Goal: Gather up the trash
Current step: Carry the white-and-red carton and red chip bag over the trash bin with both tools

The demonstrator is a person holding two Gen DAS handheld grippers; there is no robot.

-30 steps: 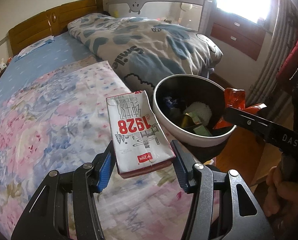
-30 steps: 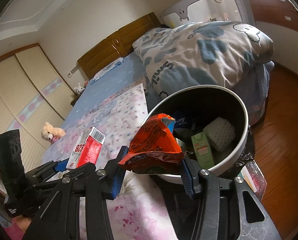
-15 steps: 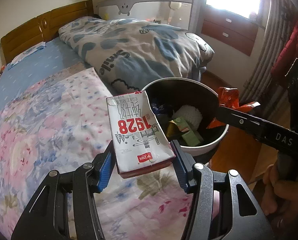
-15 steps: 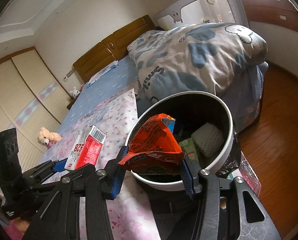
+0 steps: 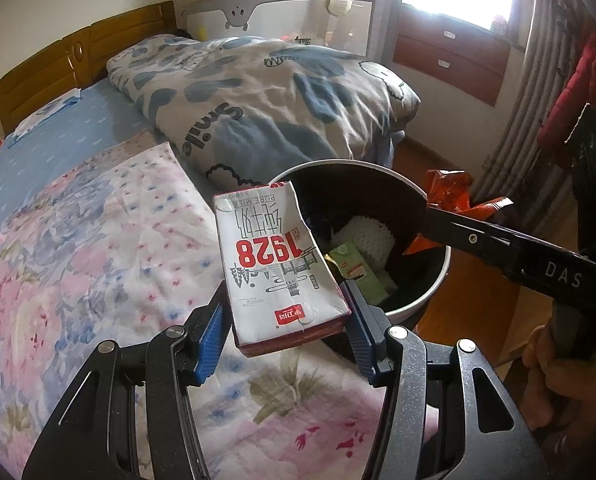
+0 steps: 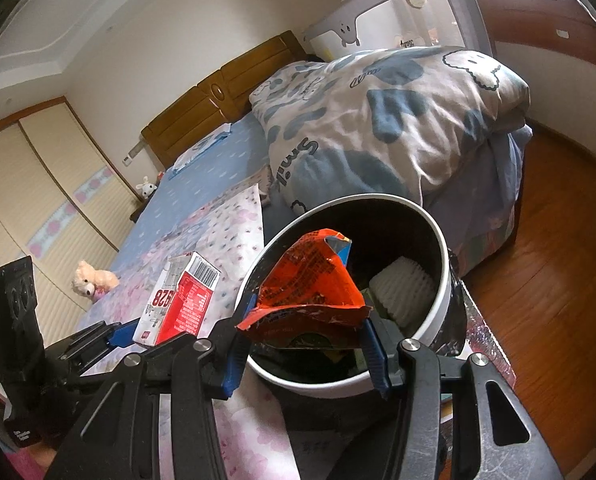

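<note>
My left gripper [image 5: 285, 320] is shut on a white and red milk carton [image 5: 273, 264] marked 1928, held above the bed's edge just left of the bin. The carton also shows in the right wrist view [image 6: 177, 300]. My right gripper [image 6: 304, 344] is shut on a crumpled red snack wrapper [image 6: 310, 284], held over the near rim of the white round trash bin [image 6: 442, 296]. The bin [image 5: 434, 292] stands beside the bed and holds a green carton [image 5: 358, 272], a white foam piece [image 5: 366, 236] and other scraps. The wrapper [image 5: 450, 196] shows above the bin's right rim.
A floral sheet [image 5: 77, 260] covers the near bed. A folded blue and white quilt [image 5: 265, 96] lies behind the bin. A wooden headboard [image 5: 77, 64], a crib rail [image 5: 298, 4], drawers [image 5: 450, 56] and wood floor [image 6: 558, 260] surround it. A teddy bear [image 6: 91, 280] sits at left.
Both grippers have moved closer to the bin with their loads. The bin now sits nearer and more directly under the wrapper, and the carton's far end overlaps the bin's left rim.
</note>
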